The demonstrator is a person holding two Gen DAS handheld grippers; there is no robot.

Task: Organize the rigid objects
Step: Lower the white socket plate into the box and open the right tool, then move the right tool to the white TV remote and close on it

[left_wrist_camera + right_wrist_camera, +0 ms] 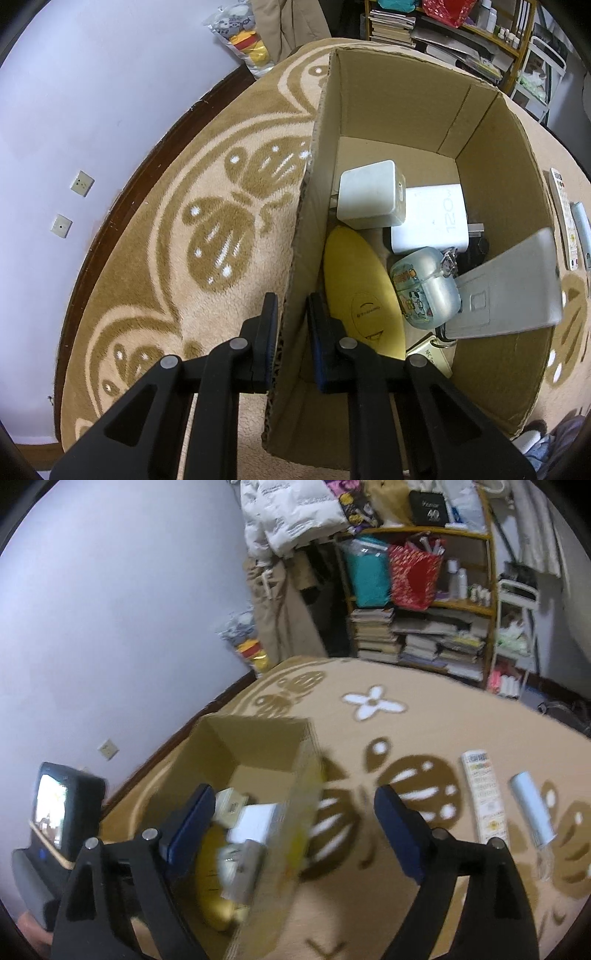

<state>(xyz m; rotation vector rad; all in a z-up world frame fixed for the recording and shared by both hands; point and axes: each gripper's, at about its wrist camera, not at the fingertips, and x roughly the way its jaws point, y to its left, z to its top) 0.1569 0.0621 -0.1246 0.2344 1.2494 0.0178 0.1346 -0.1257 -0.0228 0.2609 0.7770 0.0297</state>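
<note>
While seen from the left wrist: left gripper (291, 314) clenched on the near wall of the cardboard box (399, 110), white chargers (371, 194), yellow case (360, 295) and grey phone (509, 291) inside. From the right wrist: right gripper (295, 823) released, empty, beside the box; remote control (484, 794) on the rug (424, 716).

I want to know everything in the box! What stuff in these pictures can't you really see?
- Left wrist view: a dark thing behind the white charger is mostly hidden, so I cannot name it.
- Left wrist view: a tag at the bottom of the cardboard box is covered by the grey flat piece; its writing is cut off.
- Right wrist view: everything in the box is smeared by blur.
- Right wrist view: the remote's buttons are too small to read.
</note>
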